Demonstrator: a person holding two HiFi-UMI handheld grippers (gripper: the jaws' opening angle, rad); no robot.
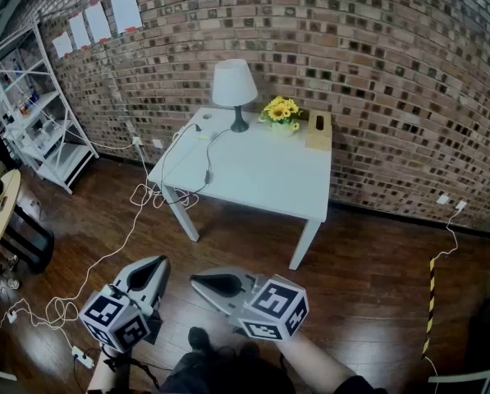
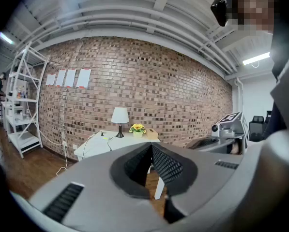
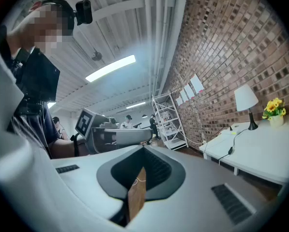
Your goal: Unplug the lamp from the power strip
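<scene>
Forearms and dark shoes show at the bottom of the head view. Just above them the left gripper (image 1: 160, 262) and the right gripper (image 1: 194, 280) are held side by side over the wooden floor (image 1: 368, 302), each carrying its marker cube. Both point toward the table and are well apart from it. In each gripper's own view the ribbed pads meet at the tips, so both tools are closed with nothing between the jaws.

To the left of the grippers a white cable (image 1: 105, 257) loops over the floor. Its near end reaches a small white socket block (image 1: 82, 356), and it runs on toward the table's left legs.

Farther on stands the white table (image 1: 261, 183), set against the brick wall (image 1: 376, 48). The lamp (image 1: 234, 84), with a white shade and a dark base, stands upright near the back edge, left of the middle. Its black cord (image 1: 208, 164) leaves the base, crosses the tabletop to the near left edge and drops over it; I cannot tell where it is plugged in. At the table's far left corner lies a pale item with a dark plug (image 1: 197, 126) on it, too small to identify. Right of the lamp sit yellow flowers (image 1: 281, 111), then a wooden box (image 1: 318, 130).

A white shelf unit (image 1: 39, 117) stands at the far left, and paper sheets (image 1: 125, 8) hang on the wall above.
</scene>
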